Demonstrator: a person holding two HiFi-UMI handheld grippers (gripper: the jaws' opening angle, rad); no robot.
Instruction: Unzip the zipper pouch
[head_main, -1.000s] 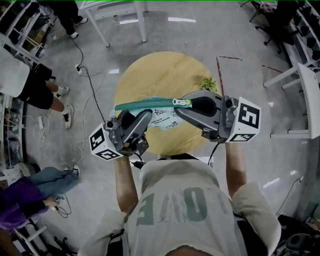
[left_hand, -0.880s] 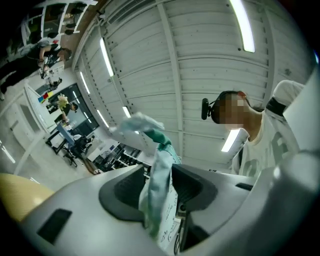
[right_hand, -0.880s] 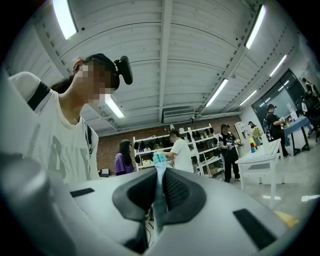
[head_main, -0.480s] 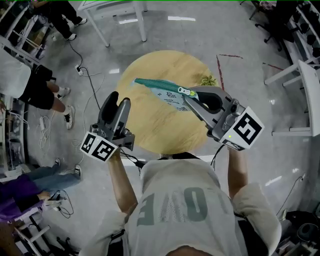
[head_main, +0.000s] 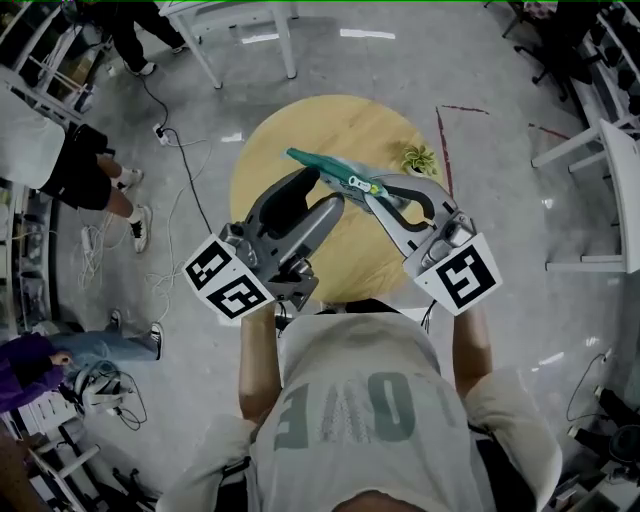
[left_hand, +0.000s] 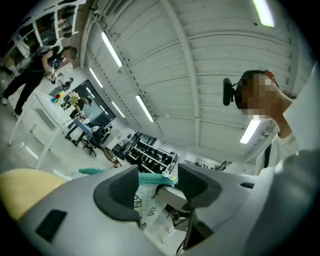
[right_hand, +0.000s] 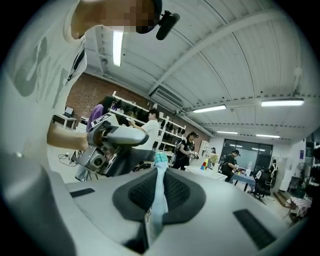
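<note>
The zipper pouch (head_main: 322, 166), white with a teal zipper, hangs tilted above the round wooden table (head_main: 275, 150). My right gripper (head_main: 366, 189) is shut on its near end, beside the silver zipper pull. In the right gripper view the pouch (right_hand: 159, 200) runs as a thin teal-edged strip, and the right gripper (right_hand: 160, 170) has its pads closed on that strip. My left gripper (head_main: 322, 192) is open just left of the pouch. In the left gripper view the left gripper (left_hand: 157, 172) stands wide, with the pouch (left_hand: 145, 207) in the gap and neither pad touching it.
A small potted plant (head_main: 418, 157) stands at the table's right edge. White table legs (head_main: 280, 45) are beyond the table. People (head_main: 85, 175) and loose cables (head_main: 175, 150) are on the floor to the left. A white frame (head_main: 600, 200) is at the right.
The left gripper let go of the pouch's left end, swung out to the left, and has come back in open beside it. The right gripper has lifted and tilted the pouch.
</note>
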